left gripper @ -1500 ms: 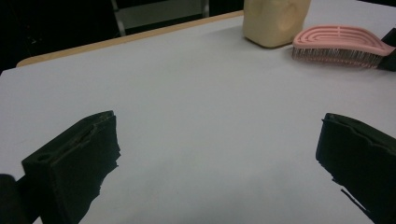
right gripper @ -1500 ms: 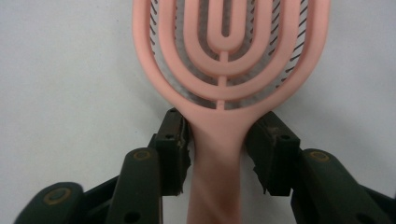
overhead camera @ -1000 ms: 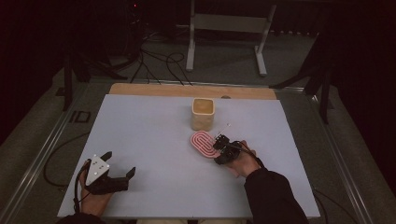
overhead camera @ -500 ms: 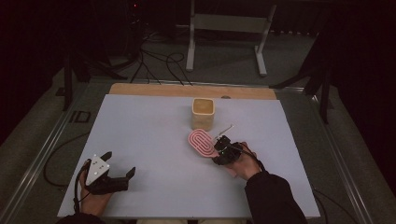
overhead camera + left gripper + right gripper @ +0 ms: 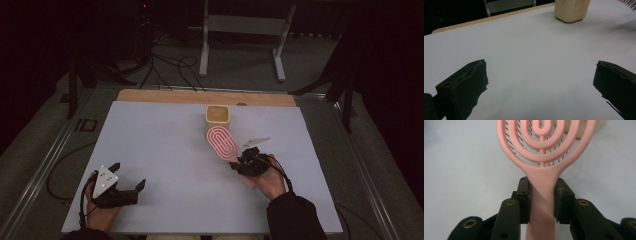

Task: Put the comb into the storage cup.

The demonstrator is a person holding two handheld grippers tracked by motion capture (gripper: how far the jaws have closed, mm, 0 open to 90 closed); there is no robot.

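Note:
A pink hairbrush [image 5: 221, 141] with concentric oval ribs is held above the white table, its head pointing toward the tan square cup [image 5: 217, 115]. My right gripper [image 5: 239, 161] is shut on the brush's handle; the right gripper view shows the handle [image 5: 542, 195] pinched between both black jaws, dark bristles behind the ribs of the brush head [image 5: 544, 138]. My left gripper [image 5: 129, 176] rests low at the table's front left, jaws wide apart with nothing between them. In the left gripper view the tan cup [image 5: 571, 8] stands far ahead.
The white table top [image 5: 160, 145] has a wooden strip [image 5: 165, 96] along its far edge. Beyond it are cables on the floor and a grey metal stand [image 5: 245, 30]. Metal rails run along both sides of the table.
The right gripper has carried the brush slightly toward the tan cup, so the brush head now lies closer to it. The left gripper has stayed put.

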